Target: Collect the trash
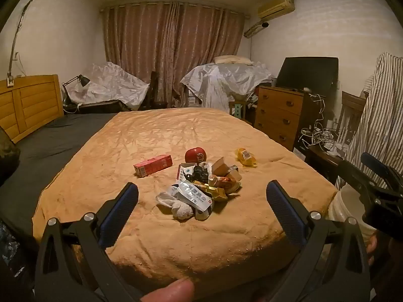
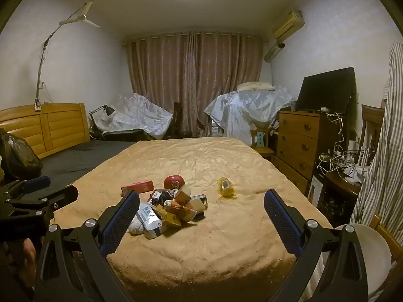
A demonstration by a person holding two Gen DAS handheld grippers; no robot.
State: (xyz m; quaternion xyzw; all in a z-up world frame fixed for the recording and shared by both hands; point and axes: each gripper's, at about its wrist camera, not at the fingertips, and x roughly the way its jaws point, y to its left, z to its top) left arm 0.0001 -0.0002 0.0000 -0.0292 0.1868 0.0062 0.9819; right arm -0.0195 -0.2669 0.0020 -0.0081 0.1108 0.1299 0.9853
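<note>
A pile of trash (image 1: 201, 188) lies on the tan blanket (image 1: 176, 136) of the bed: wrappers, small cartons, a white sock. It also shows in the right wrist view (image 2: 171, 211). A red carton (image 1: 153, 165), a red apple (image 1: 195, 155) and a yellow wrapper (image 1: 246, 157) lie beside it. My left gripper (image 1: 201, 196) is open and empty, short of the pile. My right gripper (image 2: 201, 203) is open and empty, also short of the pile. A white bucket (image 2: 365, 249) stands on the floor at the bed's right corner.
A wooden headboard (image 1: 27, 103) stands at left and a dresser (image 1: 279, 113) with a monitor at right. A tangle of cables (image 1: 320, 133) lies on a side table. A dark plastic bag (image 2: 15, 156) sits at left. Covered furniture stands before the curtains.
</note>
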